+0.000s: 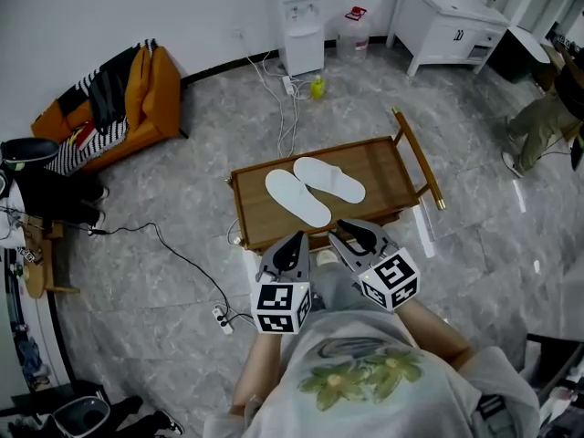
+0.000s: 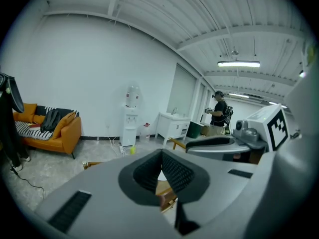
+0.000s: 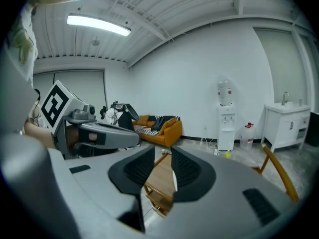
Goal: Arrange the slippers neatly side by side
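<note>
Nearer slipper (image 1: 297, 198), farther slipper (image 1: 329, 180): long axes far-left to near-right, slightly splayed.

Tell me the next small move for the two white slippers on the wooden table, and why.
Probably reach the right gripper forward to the nearer flat white slipper: its jaws stand slightly apart, empty, and that slipper splays from the farther white slipper instead of lying parallel on the wooden table.

A low wooden table (image 1: 388, 164) stands on the grey marbled floor (image 1: 182, 199). 2 white slippers lie flat on its top, left of its middle: the near slipper (image 1: 297, 197) toward its front edge, the far slipper (image 1: 328, 179) just behind it, both slanted alike.
</note>
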The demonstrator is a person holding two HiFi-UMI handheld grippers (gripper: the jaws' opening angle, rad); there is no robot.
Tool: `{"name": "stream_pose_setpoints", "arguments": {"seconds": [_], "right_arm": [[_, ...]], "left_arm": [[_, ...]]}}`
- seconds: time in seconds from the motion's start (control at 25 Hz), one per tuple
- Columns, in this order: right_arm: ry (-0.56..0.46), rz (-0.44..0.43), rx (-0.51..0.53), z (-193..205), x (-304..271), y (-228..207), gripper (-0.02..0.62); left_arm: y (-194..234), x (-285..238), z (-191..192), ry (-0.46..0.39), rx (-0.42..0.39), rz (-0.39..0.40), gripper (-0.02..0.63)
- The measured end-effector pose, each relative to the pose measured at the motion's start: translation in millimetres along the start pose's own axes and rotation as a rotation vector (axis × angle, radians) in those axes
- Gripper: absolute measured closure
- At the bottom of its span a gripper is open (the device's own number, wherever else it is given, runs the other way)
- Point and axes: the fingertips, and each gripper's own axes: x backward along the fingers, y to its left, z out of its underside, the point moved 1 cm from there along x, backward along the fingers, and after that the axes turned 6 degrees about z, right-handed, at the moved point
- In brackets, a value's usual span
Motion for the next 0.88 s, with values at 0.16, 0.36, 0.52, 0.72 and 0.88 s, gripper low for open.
{"name": "stream_pose_setpoints", "arguments": {"seconds": [0.16,0.36,0.52,0.72,0.88], "right_arm": [[0.031,-0.004,0.003,0,-13,-15,0.466],[0.076,-0.008,0.022,1,-34,-36,0.426],[0.129,-0.020,0.030,9,-48,-52,0.411],[0.179,-0.037,0.031,19,-70,-67,0.400],[0.209,-0.047,0.052,23,-87,-80,0.391]], "left_arm": [[12,-15,-6,0.020,0.010,-0.007,0.591],[26,-32,-10,0.044,0.011,-0.016,0.591],[35,-44,-8,0.075,0.026,-0.033,0.591],[50,-59,-4,0.107,0.040,-0.042,0.592],[58,-70,-2,0.126,0.059,-0.049,0.591]]}}
